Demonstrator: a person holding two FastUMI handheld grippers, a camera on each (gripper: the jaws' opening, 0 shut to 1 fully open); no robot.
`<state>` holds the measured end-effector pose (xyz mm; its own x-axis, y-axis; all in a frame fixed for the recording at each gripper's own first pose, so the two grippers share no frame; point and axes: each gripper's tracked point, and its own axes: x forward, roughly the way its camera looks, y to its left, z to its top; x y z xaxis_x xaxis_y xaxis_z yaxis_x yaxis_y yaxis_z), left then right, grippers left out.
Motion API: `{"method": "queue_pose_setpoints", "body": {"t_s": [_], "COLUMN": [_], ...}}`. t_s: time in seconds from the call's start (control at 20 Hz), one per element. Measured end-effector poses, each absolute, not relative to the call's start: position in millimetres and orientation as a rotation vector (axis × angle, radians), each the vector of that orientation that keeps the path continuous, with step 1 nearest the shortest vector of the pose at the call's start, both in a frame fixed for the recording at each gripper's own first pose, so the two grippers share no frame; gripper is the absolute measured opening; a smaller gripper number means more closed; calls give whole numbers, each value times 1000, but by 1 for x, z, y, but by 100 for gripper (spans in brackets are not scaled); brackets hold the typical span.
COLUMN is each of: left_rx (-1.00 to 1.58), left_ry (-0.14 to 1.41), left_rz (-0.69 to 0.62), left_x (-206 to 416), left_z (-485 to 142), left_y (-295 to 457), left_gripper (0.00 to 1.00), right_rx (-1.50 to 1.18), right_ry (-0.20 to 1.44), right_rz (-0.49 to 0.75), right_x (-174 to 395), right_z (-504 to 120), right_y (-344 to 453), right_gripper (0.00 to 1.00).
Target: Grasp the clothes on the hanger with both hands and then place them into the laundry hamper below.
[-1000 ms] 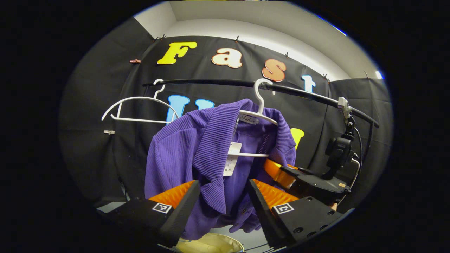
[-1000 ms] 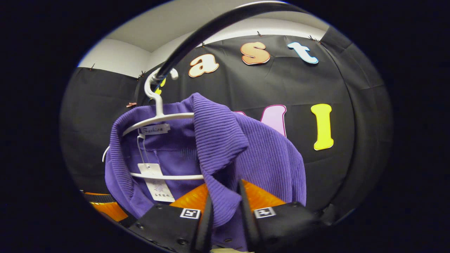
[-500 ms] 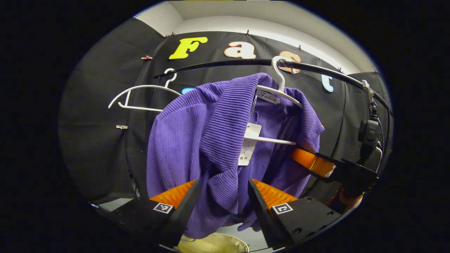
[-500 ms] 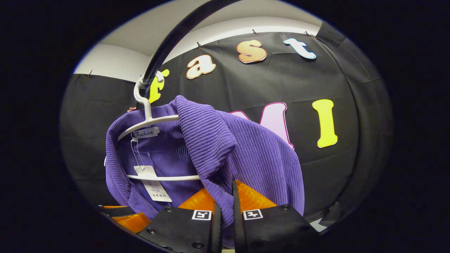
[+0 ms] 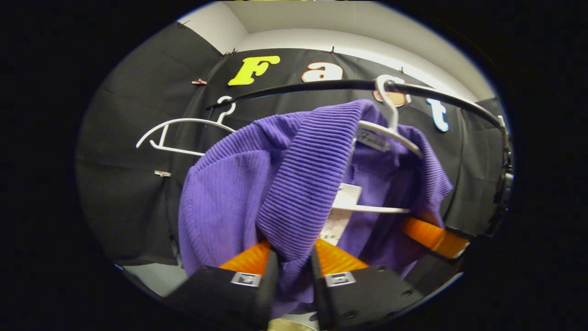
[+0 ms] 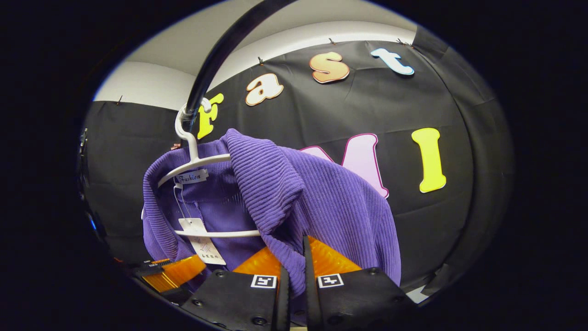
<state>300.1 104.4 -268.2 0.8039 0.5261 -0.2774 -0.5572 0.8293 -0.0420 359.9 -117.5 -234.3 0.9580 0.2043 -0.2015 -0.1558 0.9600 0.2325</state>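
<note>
My left gripper (image 5: 294, 269) and right gripper (image 6: 294, 276) each pinch a front edge of the purple shirt (image 5: 275, 184), draped on its hanger (image 6: 197, 161) on the rail (image 5: 321, 86). Soft and light, it should slip off.

Purple shirt (image 5: 239, 193) seemingly hides both grippers' fingers (image 6: 280, 264) tips.
</note>
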Motion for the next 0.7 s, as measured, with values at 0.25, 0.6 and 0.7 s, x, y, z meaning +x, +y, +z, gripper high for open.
{"method": "queue_pose_setpoints", "body": {"t_s": [0.25, 0.6, 0.7], "left_rx": [-183, -146, -136], "left_ry": [279, 289, 292], "left_rz": [516, 535, 501], "left_x": [299, 284, 284], "left_z": [-261, -235, -223], "left_y": [107, 140, 147], "left_gripper": [5, 5, 5], "right_rx": [291, 544, 598], "right_ry": [223, 283, 305], "right_rz": [252, 442, 502], "right_x": [366, 376, 374], "right_z": [-238, -242, -233], "right_y": [-115, -115, -117], "right_gripper": [18, 18, 17]}}
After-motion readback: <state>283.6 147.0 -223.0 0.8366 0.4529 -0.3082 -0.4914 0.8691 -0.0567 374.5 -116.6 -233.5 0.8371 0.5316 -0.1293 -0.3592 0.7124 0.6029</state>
